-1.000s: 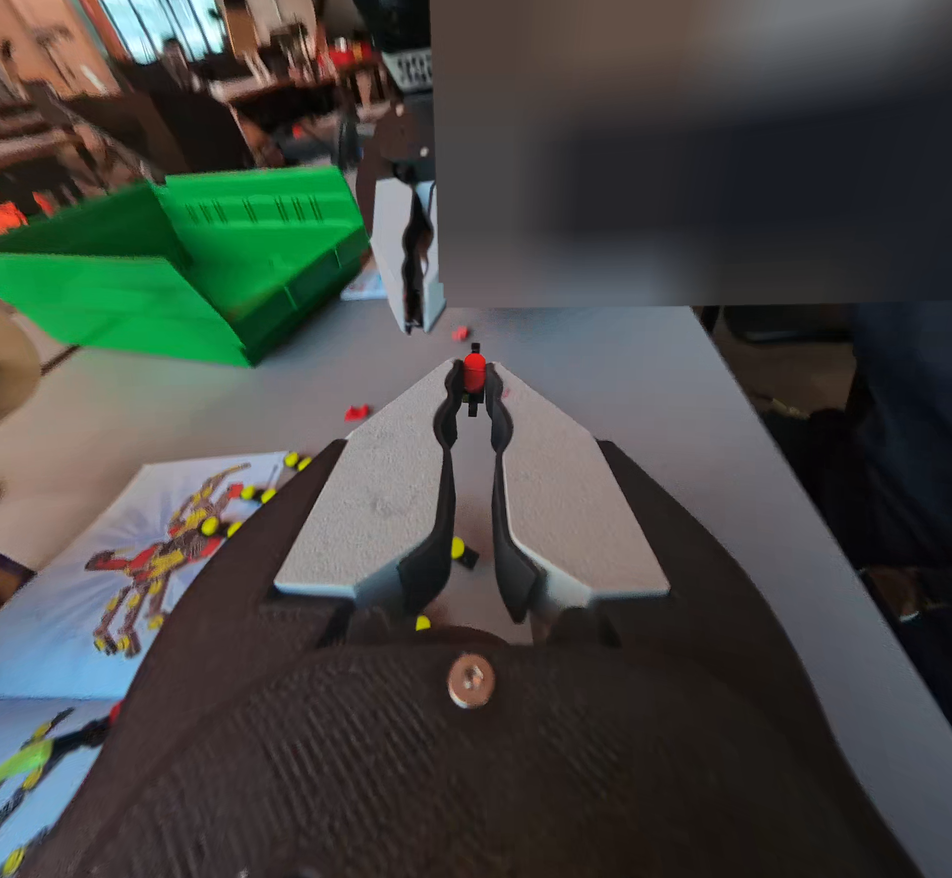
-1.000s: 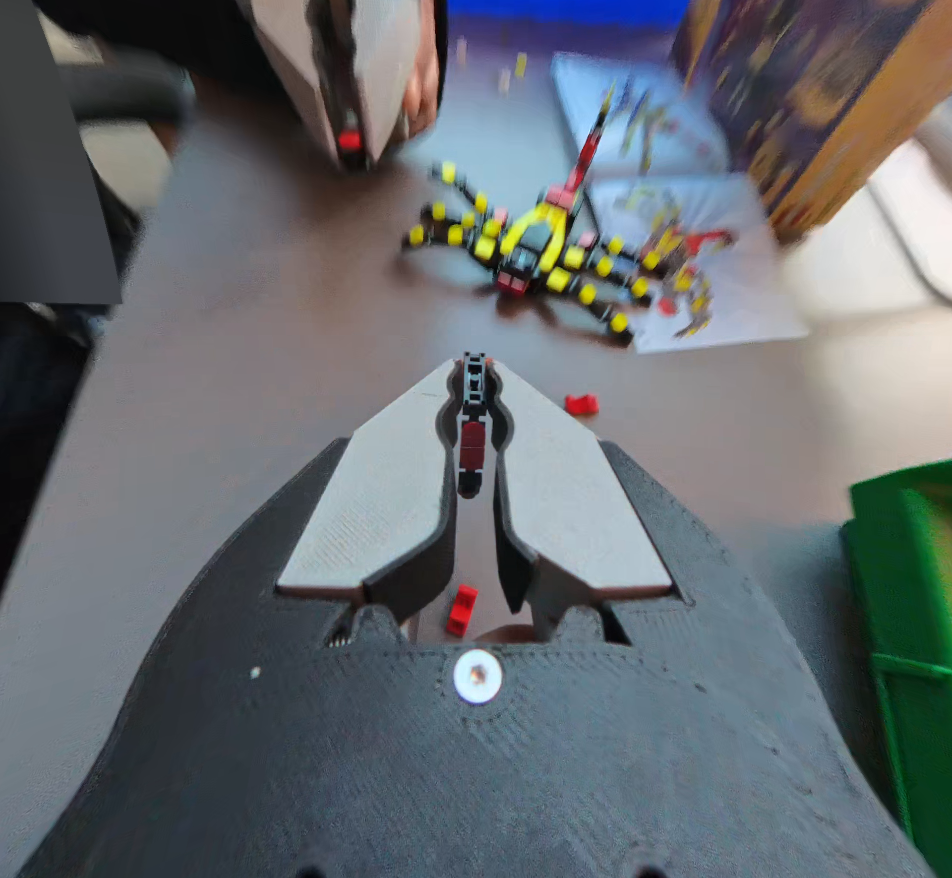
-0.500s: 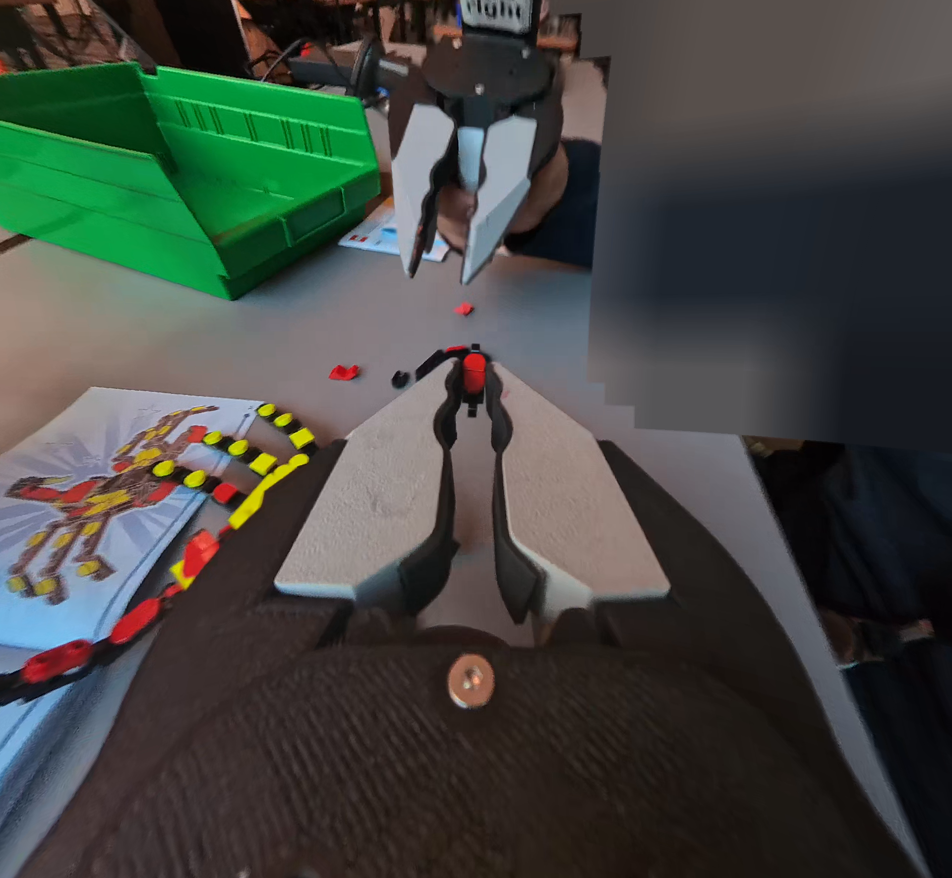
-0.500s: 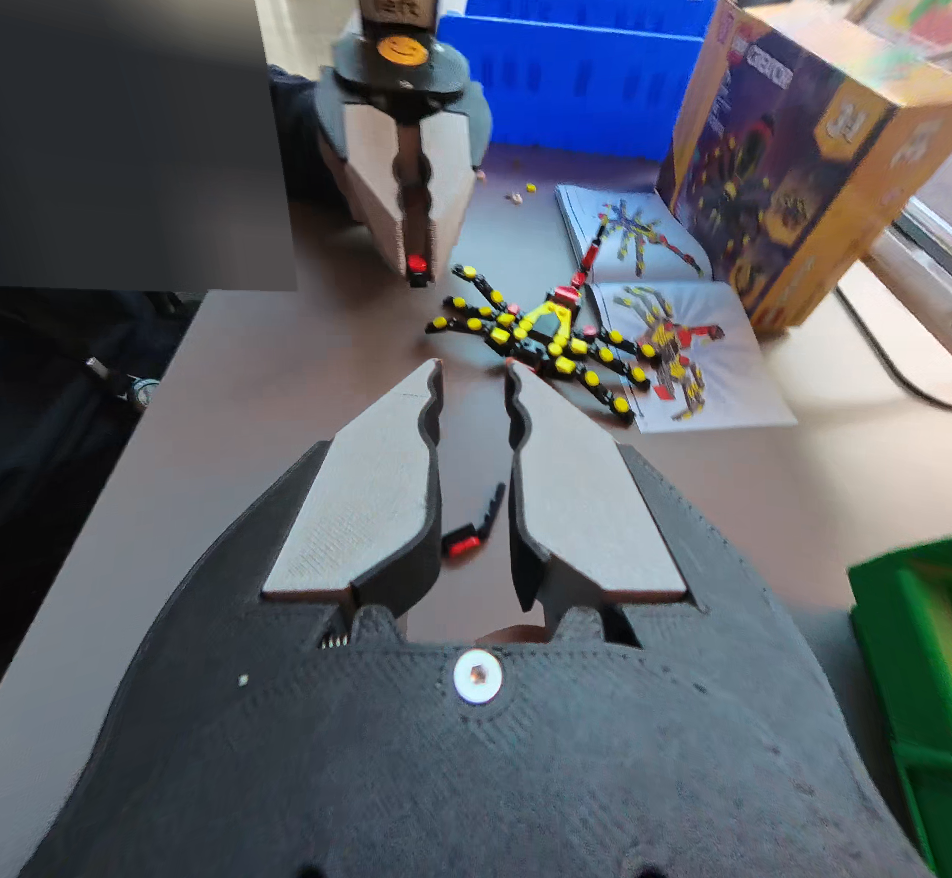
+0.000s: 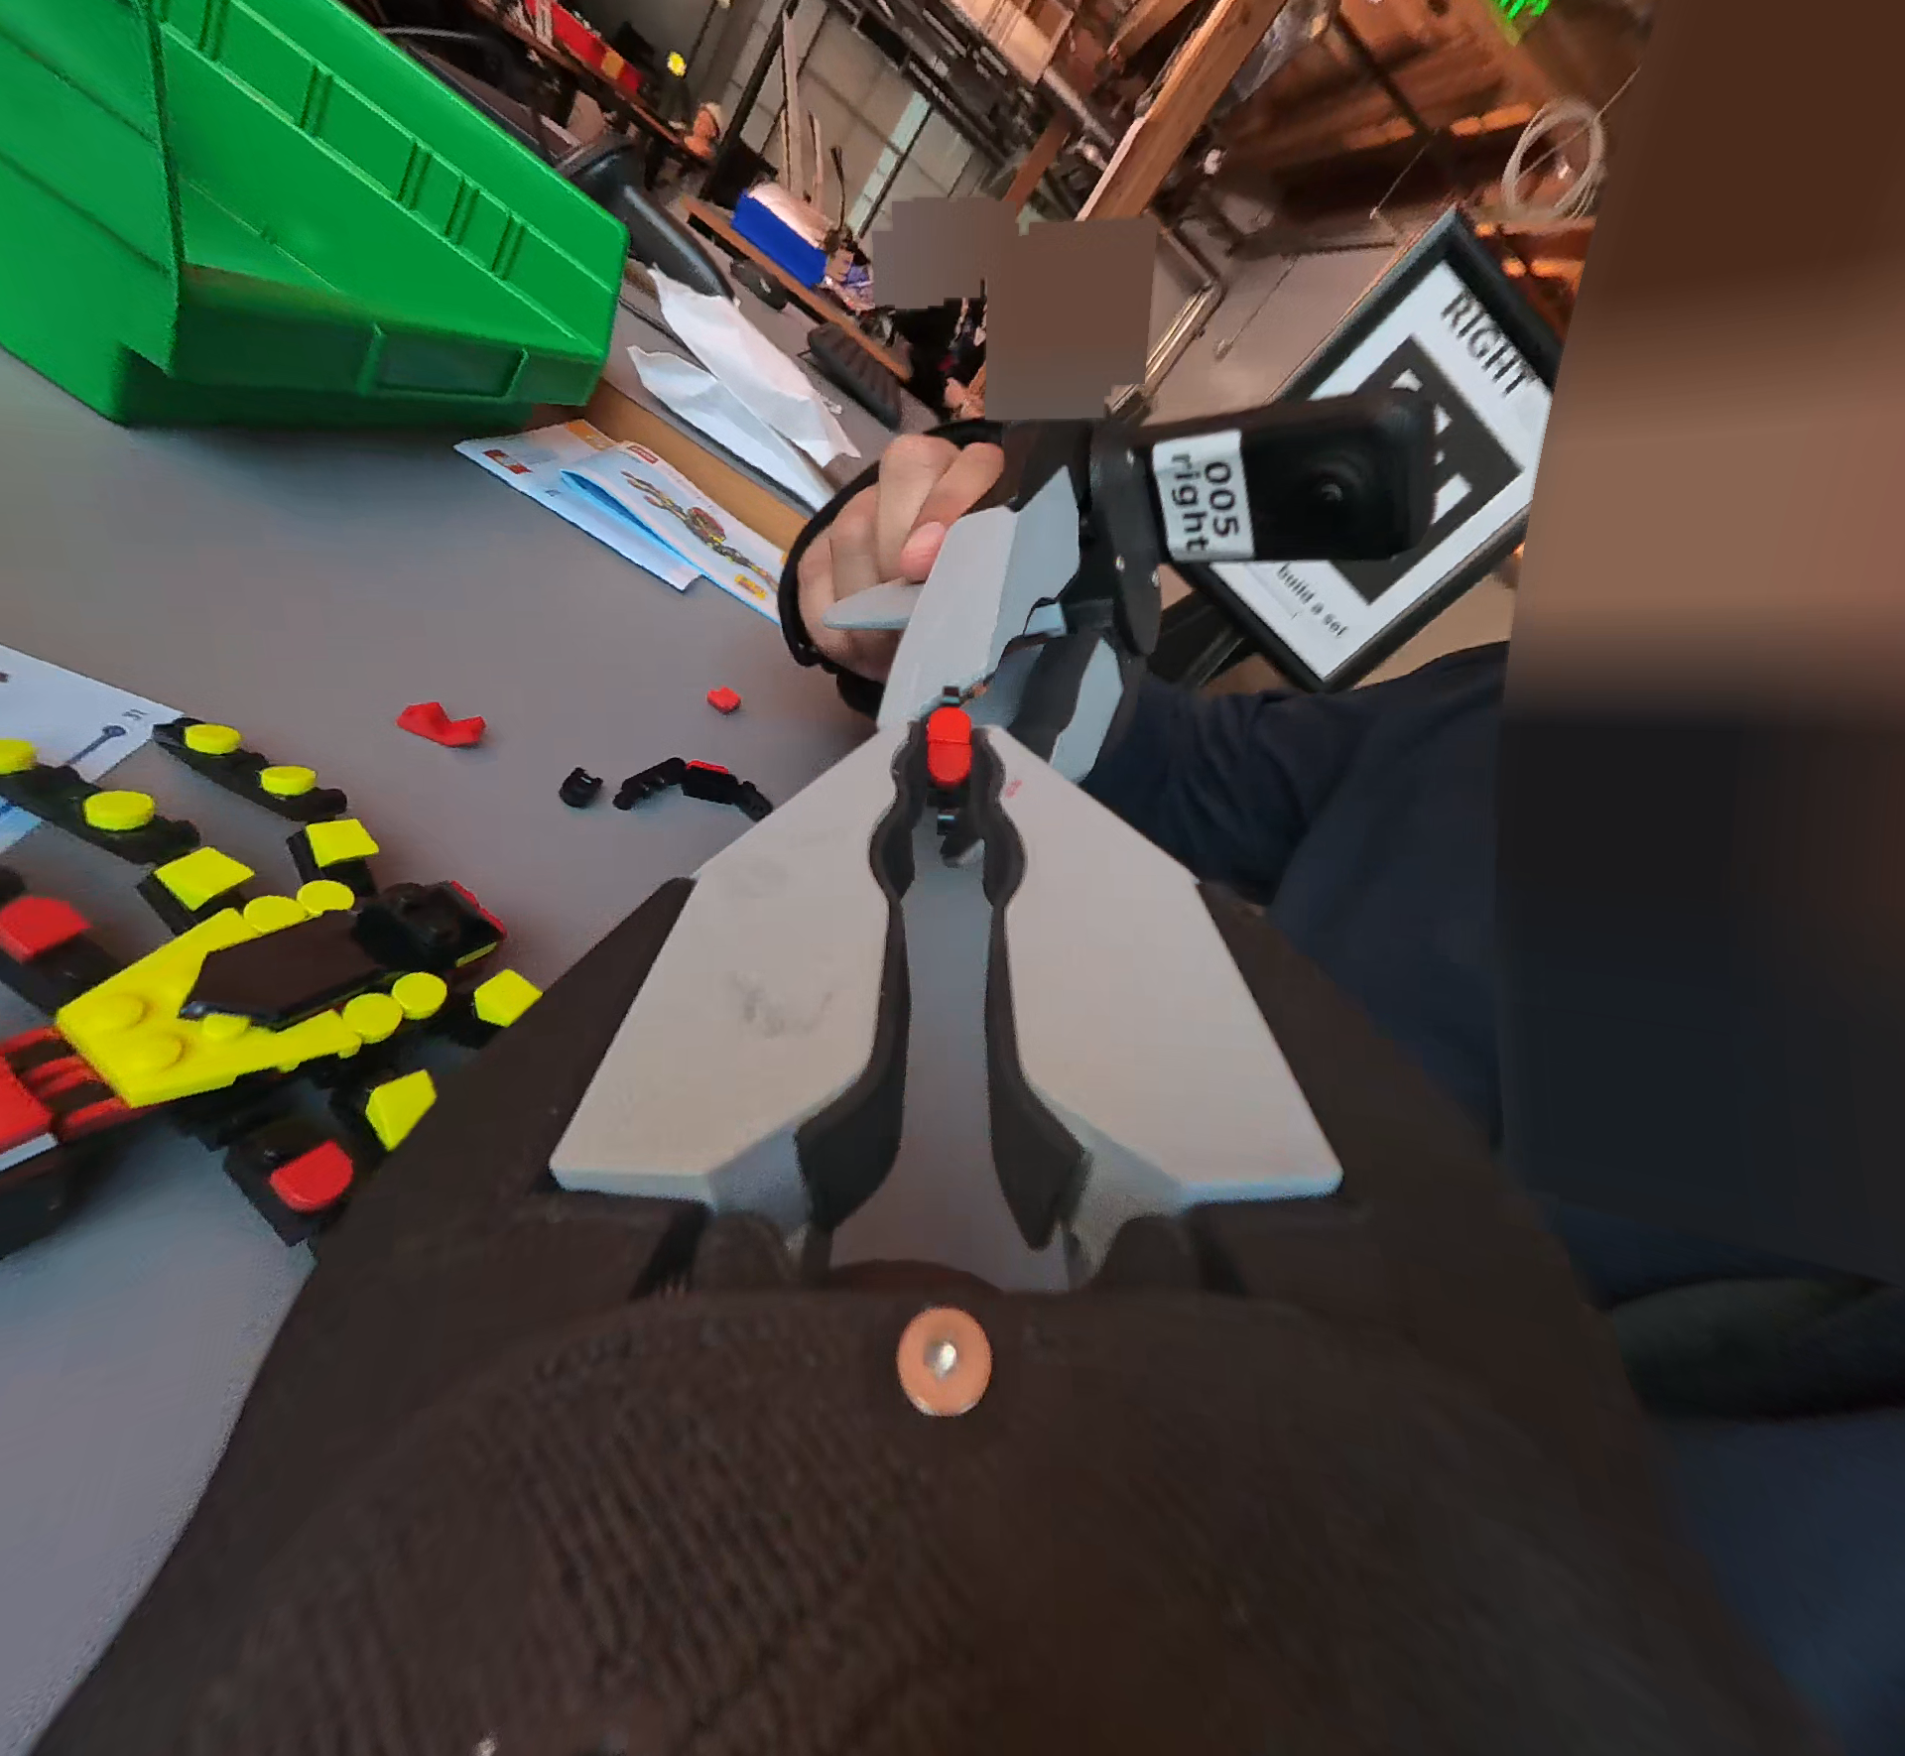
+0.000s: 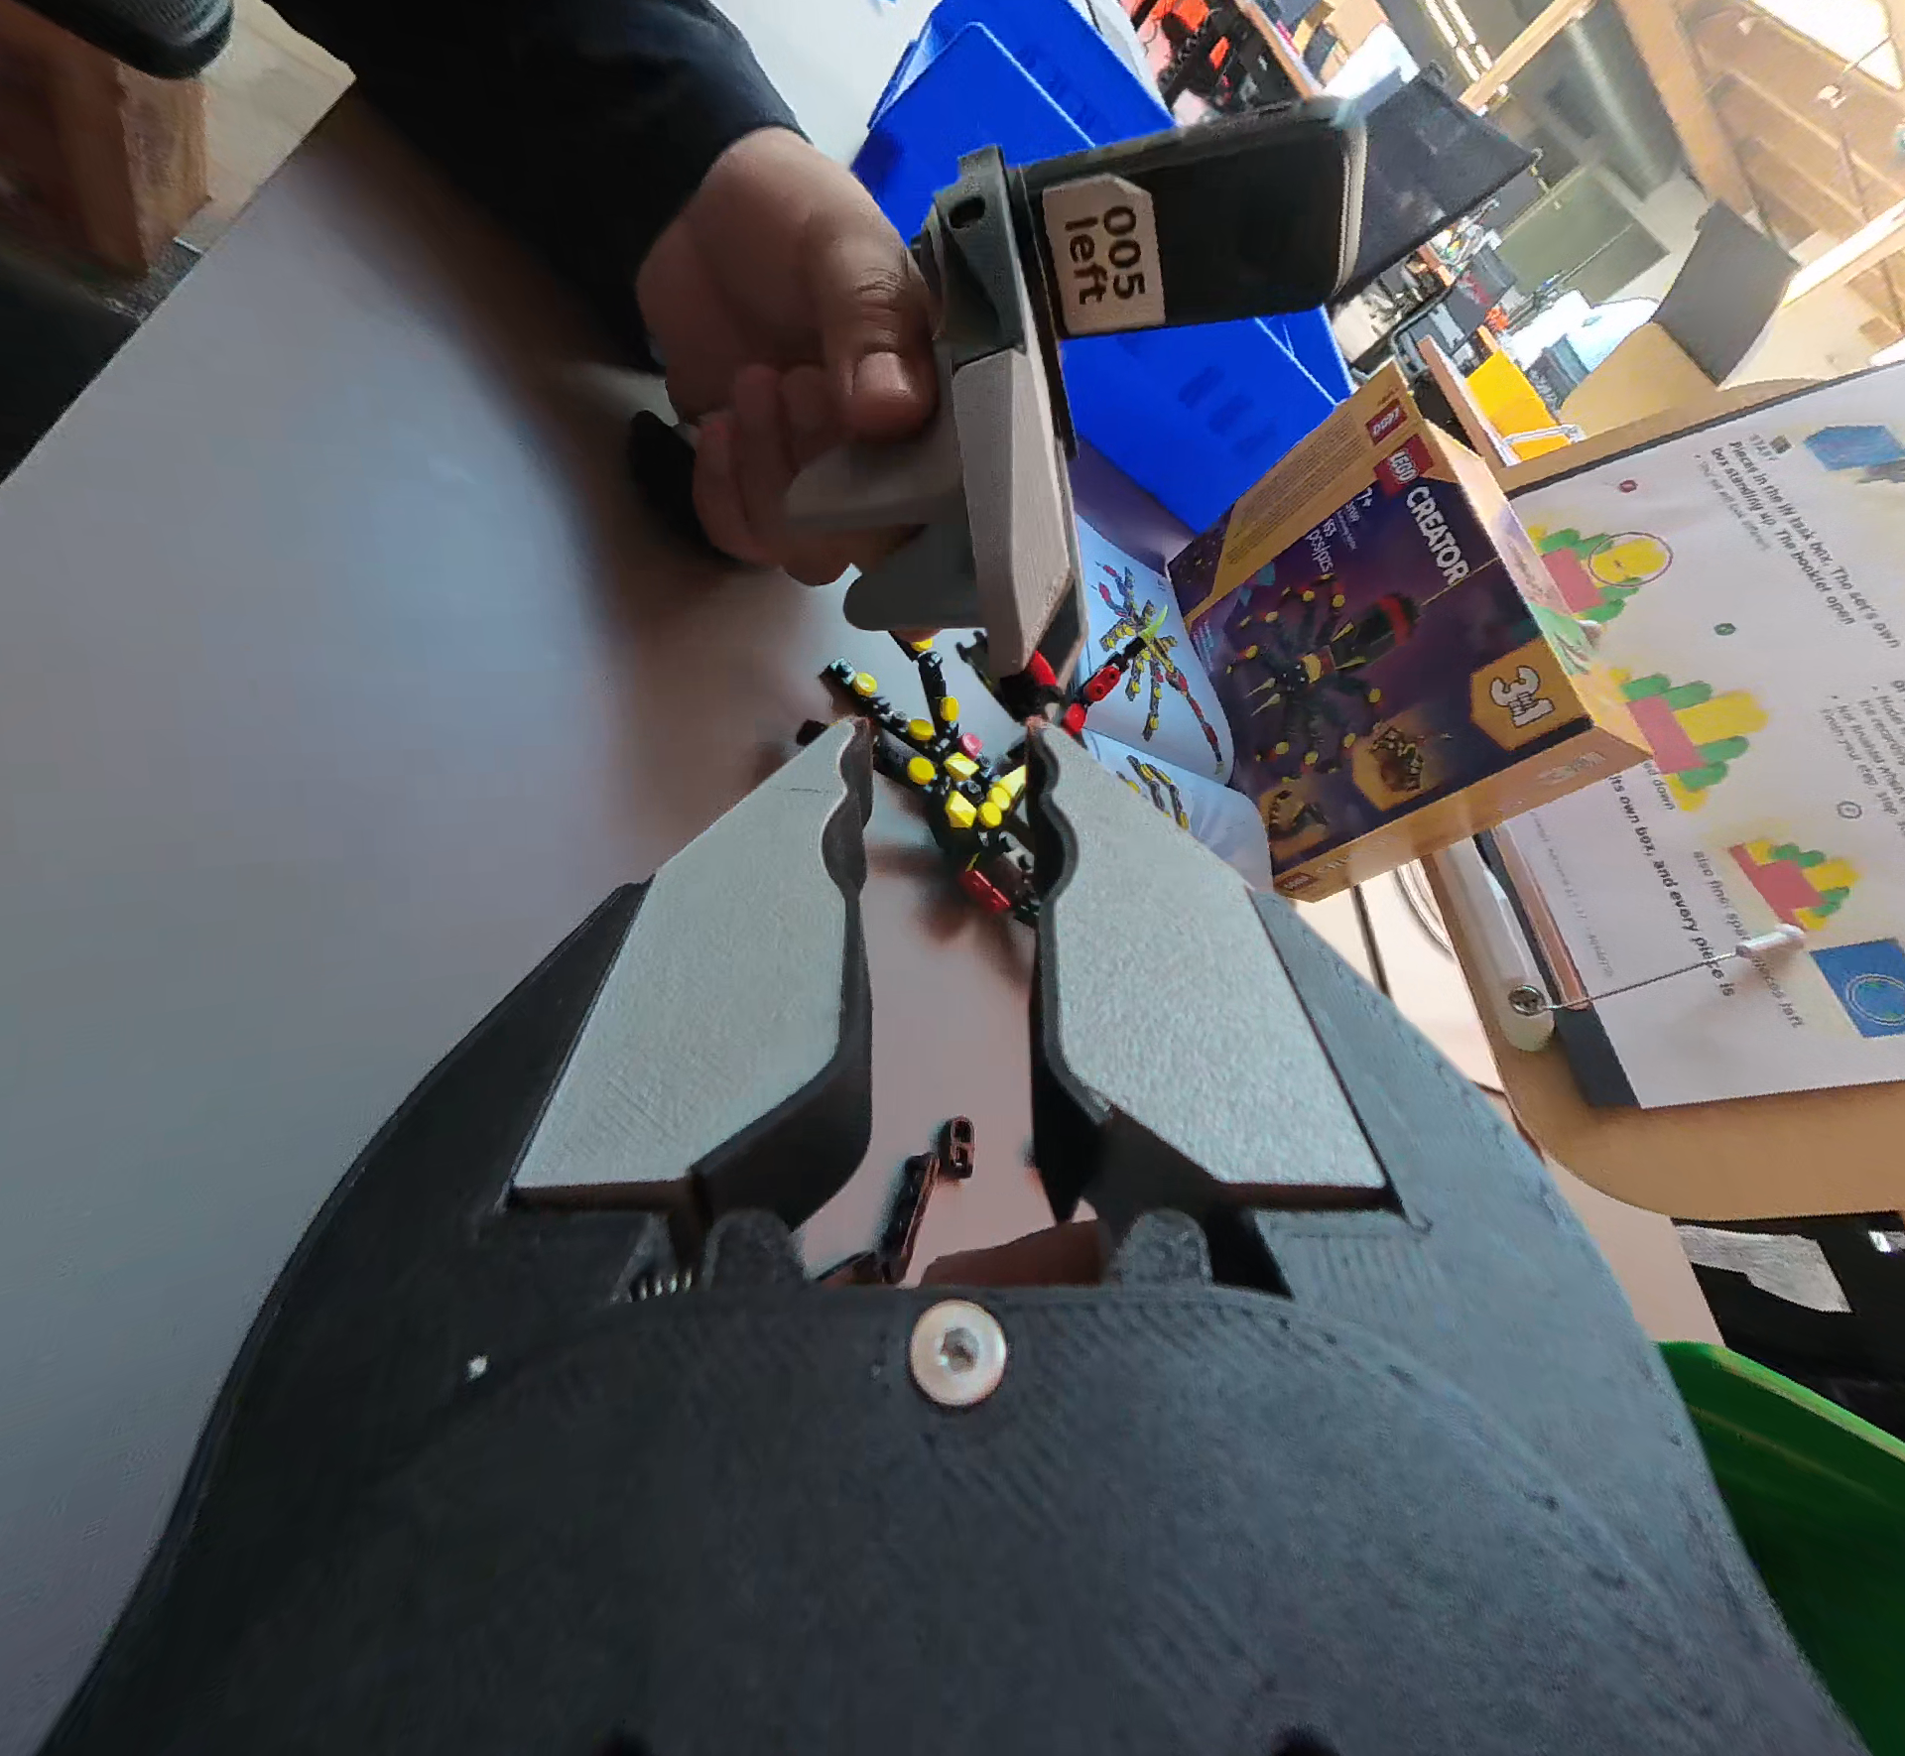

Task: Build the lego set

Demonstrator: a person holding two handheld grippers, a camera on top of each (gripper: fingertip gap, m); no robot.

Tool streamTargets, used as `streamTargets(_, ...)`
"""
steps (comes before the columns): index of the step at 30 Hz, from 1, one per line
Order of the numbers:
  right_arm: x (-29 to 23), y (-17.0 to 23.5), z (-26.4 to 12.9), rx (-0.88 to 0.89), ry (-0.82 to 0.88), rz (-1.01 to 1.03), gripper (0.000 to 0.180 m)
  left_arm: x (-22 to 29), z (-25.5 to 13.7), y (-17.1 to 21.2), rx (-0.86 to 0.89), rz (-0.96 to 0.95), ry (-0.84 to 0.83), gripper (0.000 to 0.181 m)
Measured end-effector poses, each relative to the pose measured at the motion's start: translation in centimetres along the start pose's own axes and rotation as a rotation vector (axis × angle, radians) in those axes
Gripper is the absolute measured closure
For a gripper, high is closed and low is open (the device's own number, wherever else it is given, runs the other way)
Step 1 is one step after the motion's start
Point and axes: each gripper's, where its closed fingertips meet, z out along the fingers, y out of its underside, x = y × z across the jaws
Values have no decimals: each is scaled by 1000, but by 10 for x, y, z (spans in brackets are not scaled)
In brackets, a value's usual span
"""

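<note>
Item, far left of the left wrist view: a green plastic storage bin (image 5: 309,191) standing on the grey bench (image 5: 309,573). Item, below it: the partly built black, yellow and red brick spider model (image 5: 258,964), lying on the bench with its legs splayed, one edge over a printed instruction sheet (image 5: 62,727). Item, near the middle: a loose red angled brick (image 5: 441,723), a small red tile (image 5: 724,700) and a short black jointed leg segment with a red tip (image 5: 691,784), all lying apart from the model. Item, centre: the left gripper (image 5: 946,758), jaws pressed upon a small red rounded piece on a black stub (image 5: 946,756), held clear of the bench. Item, just beyond: the right gripper (image 5: 959,676), its tips touching or nearly touching that piece; in the right wrist view the right gripper (image 6: 943,758) showed its jaws spread and empty, with the left gripper (image 6: 1026,676) just ahead. Item, far right of that view: the set's purple and yellow cardboard box (image 6: 1412,655), upright. Step in hand, by judgement: a sub-assembly, with the red piece offered between the two tools. The next move would call for the spread jaws to align about the piece or to fetch the leg segment as its mate, then press squarely without twisting the held part loose.
</note>
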Motion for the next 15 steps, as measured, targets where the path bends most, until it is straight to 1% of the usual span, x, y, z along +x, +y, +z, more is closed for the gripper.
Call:
streamTargets(3,5,2,2,-4,32,17,159,-2,-1,0,5,-29,3,176)
streamTargets(4,9,3,2,-11,56,22,155,-2,-1,1,-5,-29,3,176)
streamTargets(7,10,-1,-1,20,50,36,158,0,2,8,-46,-33,9,176)
streamTargets(9,5,-7,-4,51,31,2,171,2,4,12,-67,-48,19,176)
streamTargets(12,2,-6,-2,36,43,-56,172,1,3,13,-69,-82,20,176)
streamTargets(15,2,-7,-2,38,45,-56,173,2,2,12,-58,-105,33,176)
